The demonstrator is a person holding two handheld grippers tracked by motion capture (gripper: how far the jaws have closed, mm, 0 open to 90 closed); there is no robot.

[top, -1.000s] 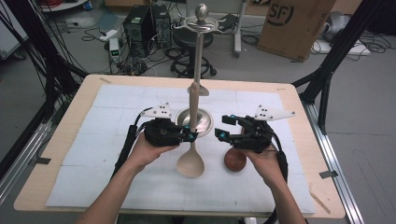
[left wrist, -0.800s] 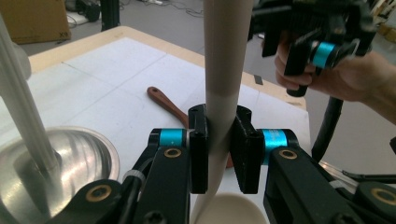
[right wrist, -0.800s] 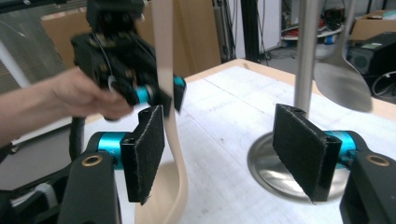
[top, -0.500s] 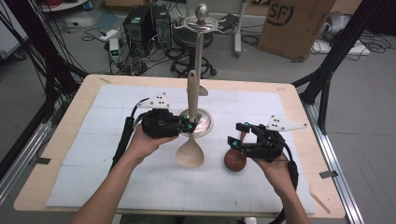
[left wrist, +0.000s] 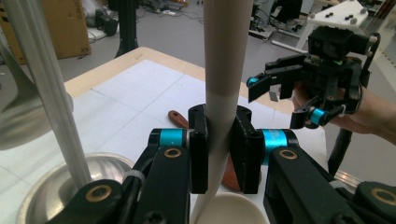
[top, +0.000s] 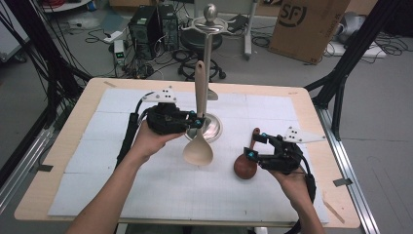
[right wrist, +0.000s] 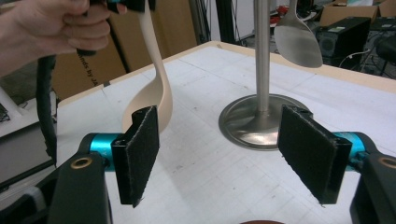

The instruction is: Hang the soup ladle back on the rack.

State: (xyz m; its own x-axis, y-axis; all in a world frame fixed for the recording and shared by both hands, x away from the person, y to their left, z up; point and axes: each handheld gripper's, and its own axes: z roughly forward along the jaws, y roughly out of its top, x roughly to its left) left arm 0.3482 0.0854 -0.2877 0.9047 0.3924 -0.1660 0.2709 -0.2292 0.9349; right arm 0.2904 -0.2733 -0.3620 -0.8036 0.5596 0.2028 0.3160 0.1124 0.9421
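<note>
My left gripper (top: 195,121) (left wrist: 219,149) is shut on the handle of a cream spoon (top: 198,151) (left wrist: 226,46), which it holds upright with the bowl down just above the mat. In the right gripper view the cream spoon (right wrist: 159,88) hangs at the left. A brown wooden spoon (top: 245,167) (left wrist: 177,116) lies on the mat. My right gripper (top: 254,146) (right wrist: 224,156) (left wrist: 275,100) hovers beside it. Its jaws have just been opening, and nothing is between the pads.
A metal stand (top: 209,127) (right wrist: 262,51) (left wrist: 46,93) rises at mid-table just behind the cream spoon, with a steel spoon (right wrist: 299,39) hanging from it. A white mat (top: 122,170) covers the table. Black frame posts, cables and a cardboard box (top: 307,24) stand beyond the far edge.
The left gripper has lifted the cream spoon off the mat, up along the stand. The right gripper has moved right and toward the person, lower, with its jaws wider; the brown spoon stays on the mat.
</note>
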